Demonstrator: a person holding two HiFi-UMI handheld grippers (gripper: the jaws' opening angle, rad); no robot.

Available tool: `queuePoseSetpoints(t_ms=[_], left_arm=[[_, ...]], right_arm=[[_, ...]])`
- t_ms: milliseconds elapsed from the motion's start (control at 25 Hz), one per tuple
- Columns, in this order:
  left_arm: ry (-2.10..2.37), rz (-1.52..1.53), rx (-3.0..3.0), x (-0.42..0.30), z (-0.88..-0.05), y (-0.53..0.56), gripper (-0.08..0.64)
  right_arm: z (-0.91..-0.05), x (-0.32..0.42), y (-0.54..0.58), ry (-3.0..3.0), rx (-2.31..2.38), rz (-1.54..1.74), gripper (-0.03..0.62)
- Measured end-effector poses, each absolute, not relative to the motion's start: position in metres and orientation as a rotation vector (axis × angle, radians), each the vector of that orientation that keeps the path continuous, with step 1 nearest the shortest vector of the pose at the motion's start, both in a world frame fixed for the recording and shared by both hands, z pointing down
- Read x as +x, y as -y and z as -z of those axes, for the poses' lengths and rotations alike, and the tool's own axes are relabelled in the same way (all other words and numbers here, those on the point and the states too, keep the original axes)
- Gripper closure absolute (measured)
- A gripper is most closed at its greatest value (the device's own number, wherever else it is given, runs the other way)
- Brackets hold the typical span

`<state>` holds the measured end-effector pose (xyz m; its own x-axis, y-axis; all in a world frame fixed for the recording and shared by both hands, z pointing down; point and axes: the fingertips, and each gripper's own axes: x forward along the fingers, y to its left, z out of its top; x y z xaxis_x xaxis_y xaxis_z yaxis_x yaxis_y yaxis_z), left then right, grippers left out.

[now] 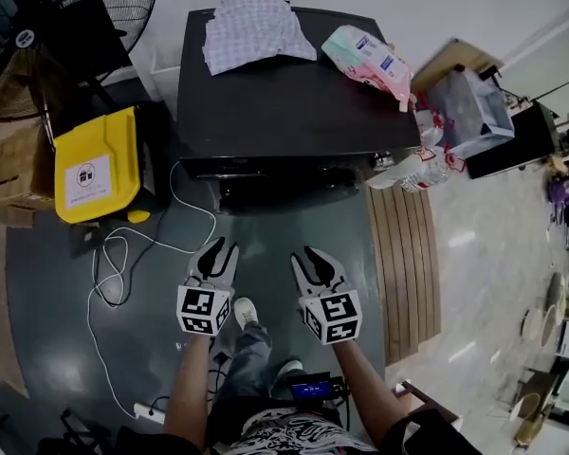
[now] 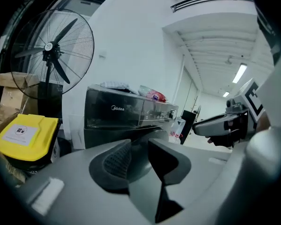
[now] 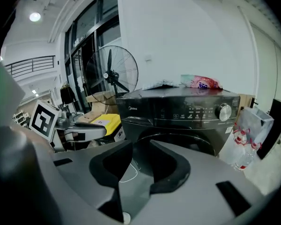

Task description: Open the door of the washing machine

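Note:
The black washing machine (image 1: 284,93) stands ahead of me, seen from above in the head view. In the right gripper view its round door (image 3: 189,142) sits shut below the control panel with its knob (image 3: 223,111). Both grippers hover side by side over the floor, a short way in front of the machine and apart from it. My left gripper (image 1: 219,250) is open with nothing between its fingers, and it faces the machine's front left (image 2: 117,111). My right gripper (image 1: 315,260) is also open and empty.
A checked cloth (image 1: 256,27) and a pink packet (image 1: 370,60) lie on the machine's top. A yellow bin (image 1: 100,164) and a standing fan (image 1: 66,17) are at the left, and a white cable (image 1: 123,254) runs over the floor. Bagged bottles (image 1: 422,164) and a wooden slat mat (image 1: 408,263) are at the right.

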<state>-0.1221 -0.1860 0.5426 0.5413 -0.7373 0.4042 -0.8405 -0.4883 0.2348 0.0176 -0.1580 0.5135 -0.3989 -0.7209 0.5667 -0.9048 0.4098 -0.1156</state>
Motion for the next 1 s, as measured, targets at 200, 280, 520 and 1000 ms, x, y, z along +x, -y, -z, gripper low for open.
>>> queuePoseSetpoints(t_ms=[200,280,520,1000], left_arm=[[1.22,-0.409,2.399,-0.115,-0.587,0.216,0.442],[1.204,-0.433,2.413,-0.114,-0.603,0.226,0.442],[1.152,-0.524,2.43,-0.106,-0.652,0.251,0.42],[1.073,-0.648,2.479,-0.097,-0.719,0.294,0.351]], right_arm=[[-0.545,0.027,0.182,2.213,1.426,-0.619,0.479],[-0.557,0.028,0.188,2.209,1.432,-0.634,0.477],[-0.589,0.029,0.201,2.192,1.421,-0.678,0.477],[-0.63,0.025,0.207,2.156,1.416,-0.744,0.479]])
